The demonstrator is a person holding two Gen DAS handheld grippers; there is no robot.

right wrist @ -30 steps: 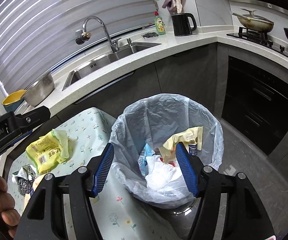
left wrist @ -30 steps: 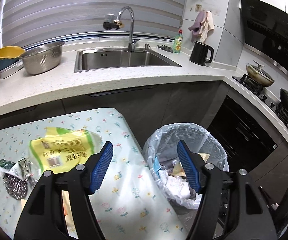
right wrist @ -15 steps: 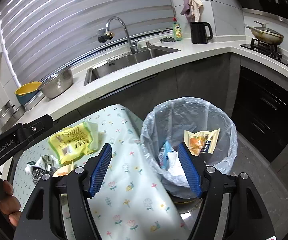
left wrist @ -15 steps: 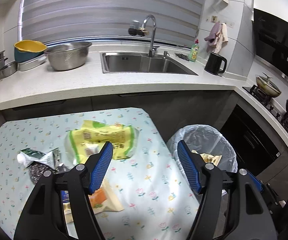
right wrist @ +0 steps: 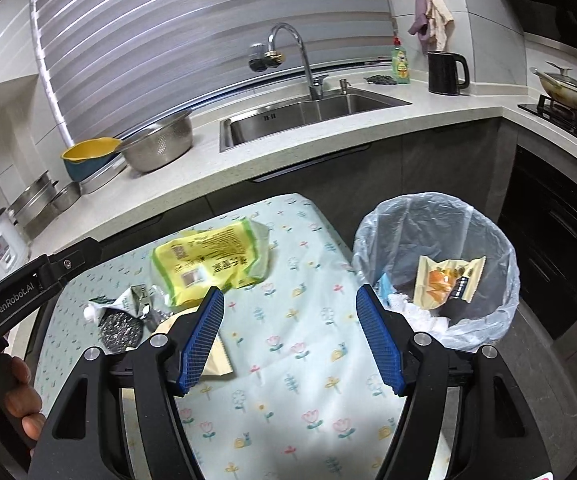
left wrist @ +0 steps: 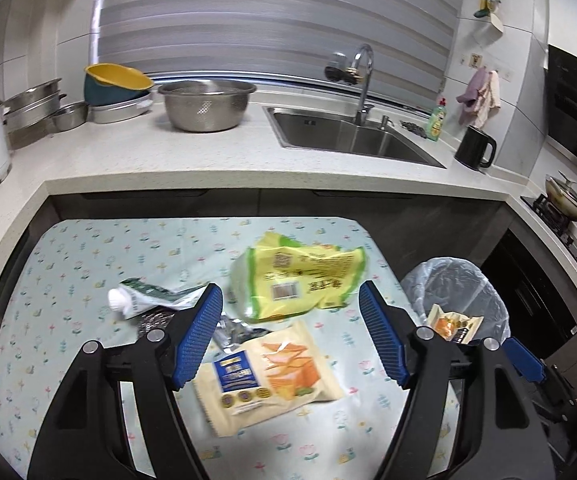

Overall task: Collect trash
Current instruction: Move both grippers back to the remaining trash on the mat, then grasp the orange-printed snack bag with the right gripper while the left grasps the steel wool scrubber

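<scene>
Jaws wide, now over cracker packet [left wrist: 266, 372].

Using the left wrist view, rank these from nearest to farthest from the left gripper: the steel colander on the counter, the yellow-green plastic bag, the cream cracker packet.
From the left gripper:
1. Cream cracker packet, on the table below the fingertips.
2. Yellow-green plastic bag, just beyond, mid-table.
3. Steel colander, far back on the counter, left of the sink.

glossy plastic yellow bag [left wrist: 300, 276] | translucent plastic bin liner [right wrist: 484, 224] | printed tablecloth [left wrist: 88, 264] | brushed-steel colander [left wrist: 207, 105]
</scene>
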